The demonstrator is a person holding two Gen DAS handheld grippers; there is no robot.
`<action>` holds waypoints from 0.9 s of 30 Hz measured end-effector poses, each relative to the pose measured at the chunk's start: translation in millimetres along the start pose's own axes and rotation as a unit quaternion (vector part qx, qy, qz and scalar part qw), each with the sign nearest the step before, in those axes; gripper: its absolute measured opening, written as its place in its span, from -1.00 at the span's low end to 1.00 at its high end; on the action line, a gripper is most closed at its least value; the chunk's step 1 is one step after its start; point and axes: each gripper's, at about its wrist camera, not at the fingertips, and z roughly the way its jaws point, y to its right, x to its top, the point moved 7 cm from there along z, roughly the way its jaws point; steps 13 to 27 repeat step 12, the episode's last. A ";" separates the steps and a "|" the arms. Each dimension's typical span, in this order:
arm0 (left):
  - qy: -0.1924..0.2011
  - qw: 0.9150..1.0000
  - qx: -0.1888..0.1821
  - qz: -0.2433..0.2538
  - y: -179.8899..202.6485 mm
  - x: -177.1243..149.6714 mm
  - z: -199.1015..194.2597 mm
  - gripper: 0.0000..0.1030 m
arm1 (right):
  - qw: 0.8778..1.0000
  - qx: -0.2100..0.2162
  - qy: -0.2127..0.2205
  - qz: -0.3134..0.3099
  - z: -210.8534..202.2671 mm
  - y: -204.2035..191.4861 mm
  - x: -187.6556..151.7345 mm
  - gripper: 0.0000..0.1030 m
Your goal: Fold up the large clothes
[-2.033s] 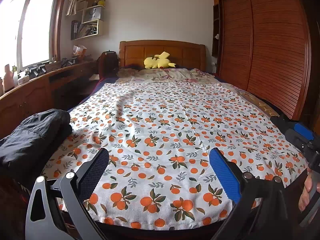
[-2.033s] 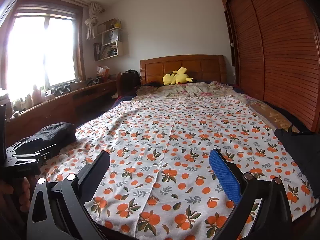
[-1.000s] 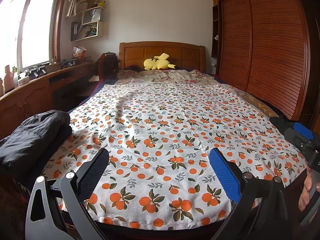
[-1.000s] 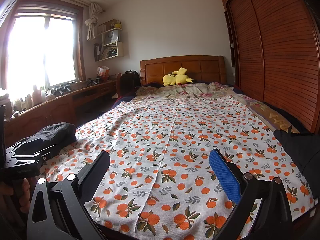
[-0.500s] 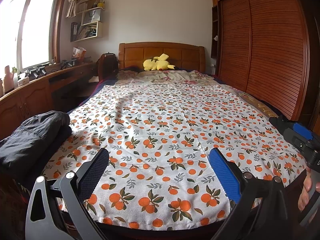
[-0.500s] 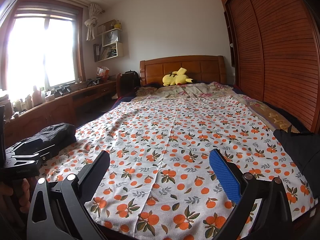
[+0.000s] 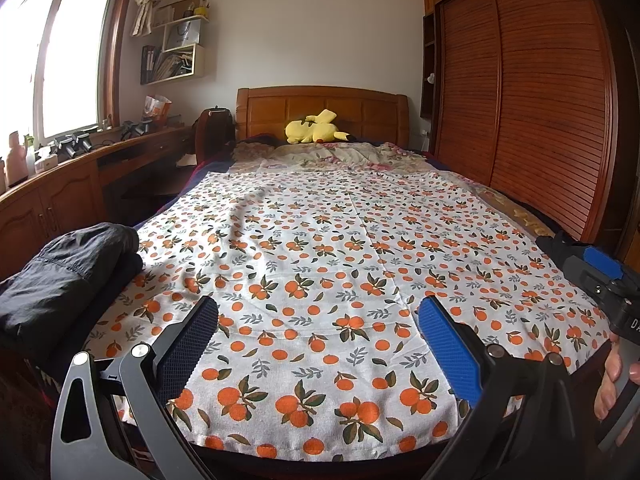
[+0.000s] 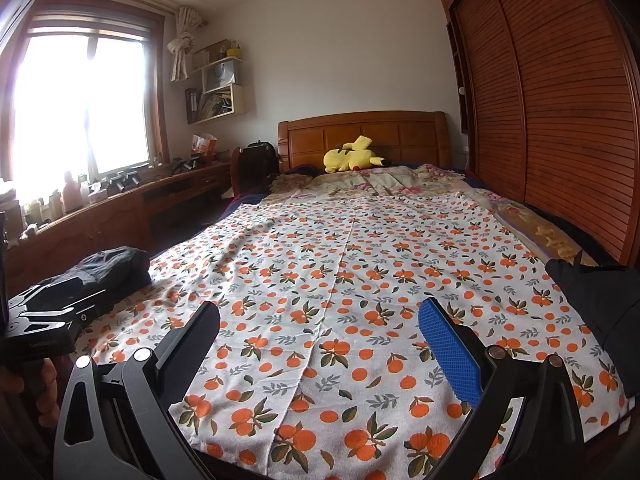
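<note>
A large white cloth with an orange-fruit print (image 7: 332, 248) lies spread flat over the bed; it also shows in the right wrist view (image 8: 360, 264). A dark folded garment (image 7: 60, 276) lies at the bed's near left corner, also visible in the right wrist view (image 8: 108, 268). Another dark garment (image 8: 600, 300) lies at the near right edge. My left gripper (image 7: 318, 320) is open and empty above the cloth's near edge. My right gripper (image 8: 320, 324) is open and empty, likewise above the near edge.
A yellow plush toy (image 7: 316, 133) rests by the wooden headboard (image 7: 320, 114) on a floral quilt (image 7: 340, 156). A wooden desk with bottles (image 7: 60, 176) runs along the left. A slatted wardrobe (image 7: 540, 100) fills the right wall.
Both grippers have stayed open and almost still. The left view has drifted very slightly; the cloth and garments have not moved.
</note>
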 end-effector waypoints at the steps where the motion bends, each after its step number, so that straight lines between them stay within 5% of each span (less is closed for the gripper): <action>1: 0.001 1.000 0.000 0.000 -0.1 1.6 -1.3 0.96 | 1.000 0.000 0.000 0.000 -0.1 0.0 -0.1 0.87; 27: 0.001 1.000 0.001 0.001 -0.3 2.6 -3.7 0.96 | 1.000 0.000 0.001 0.000 0.0 0.8 0.5 0.87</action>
